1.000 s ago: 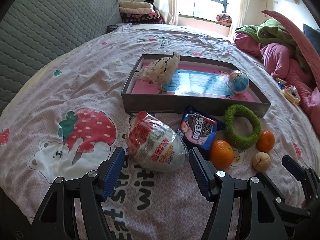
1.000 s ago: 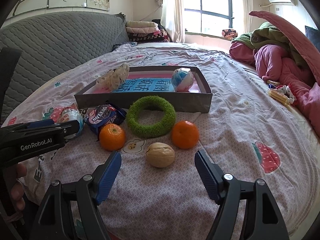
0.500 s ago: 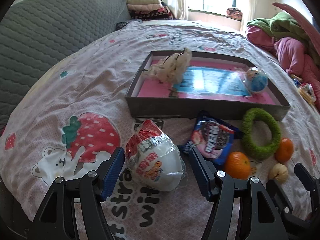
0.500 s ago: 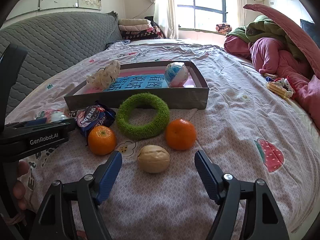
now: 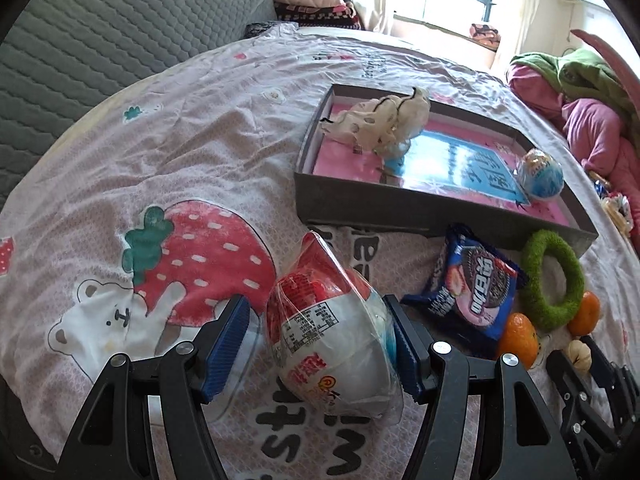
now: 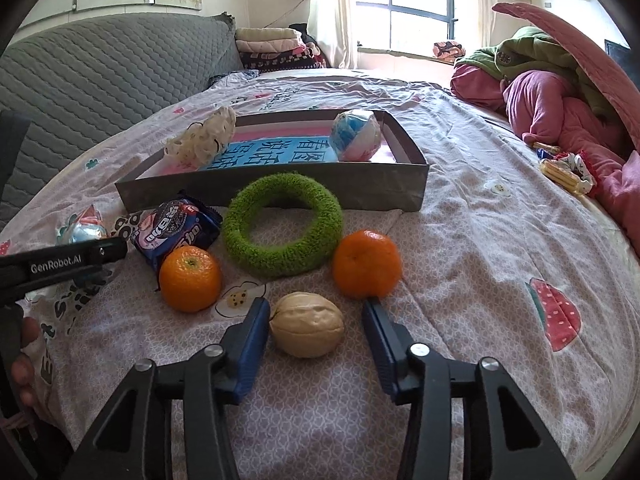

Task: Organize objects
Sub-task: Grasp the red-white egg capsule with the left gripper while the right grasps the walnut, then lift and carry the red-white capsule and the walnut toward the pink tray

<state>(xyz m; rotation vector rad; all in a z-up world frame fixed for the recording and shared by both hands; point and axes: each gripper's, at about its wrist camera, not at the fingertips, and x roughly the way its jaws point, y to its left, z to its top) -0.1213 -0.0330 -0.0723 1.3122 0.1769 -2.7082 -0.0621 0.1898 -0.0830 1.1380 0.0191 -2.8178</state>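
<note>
Left gripper (image 5: pixel 320 344) straddling wrapped toy egg (image 5: pixel 332 336) near bed's front edge, jaws wide, right pad apparently touching. Right gripper (image 6: pixel 314 340) has just been closing around walnut (image 6: pixel 307 330), small gap remaining. Both likely bound for box (image 6: pixel 280 188) mid-bed.

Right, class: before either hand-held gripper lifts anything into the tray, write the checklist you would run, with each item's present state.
1. Walnut between right hand-held gripper pads: ok; jaws have just been closing.
2. Both pads pressing the walnut: not ok, a gap shows on the right side.
3. Wrapped egg between left hand-held gripper pads: ok.
4. Left pads gripping the egg: not ok, the left pad stands clear.
5. Free space in tray: ok, between hair tie and ball.
6. Oranges clear of the right jaws: cannot tell, one sits very near.
</note>
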